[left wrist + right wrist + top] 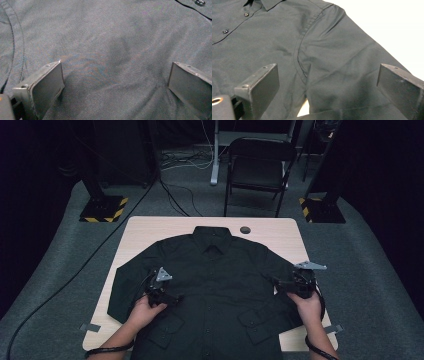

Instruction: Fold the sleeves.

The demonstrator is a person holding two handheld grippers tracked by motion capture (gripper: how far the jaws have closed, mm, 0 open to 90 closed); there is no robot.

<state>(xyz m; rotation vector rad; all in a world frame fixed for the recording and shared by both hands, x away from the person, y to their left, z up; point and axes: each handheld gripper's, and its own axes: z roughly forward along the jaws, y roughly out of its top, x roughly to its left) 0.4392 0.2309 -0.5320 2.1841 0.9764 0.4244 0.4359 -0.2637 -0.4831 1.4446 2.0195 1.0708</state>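
Lying flat and buttoned on the pale wooden table (145,227), collar away from the person: the black long-sleeved cotton shirt (215,270). Left gripper (176,297) released over the front panel. Right gripper (276,282) released above the armhole seam, grasping nothing.

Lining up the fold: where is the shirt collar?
High view: the collar lies at the table's far middle, just left of the round hole.

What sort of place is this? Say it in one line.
Probably a lab or recording studio, not a home: dark curtains, hazard-striped stand bases, loose floor cables, and a folding chair behind the table bearing a shirt.
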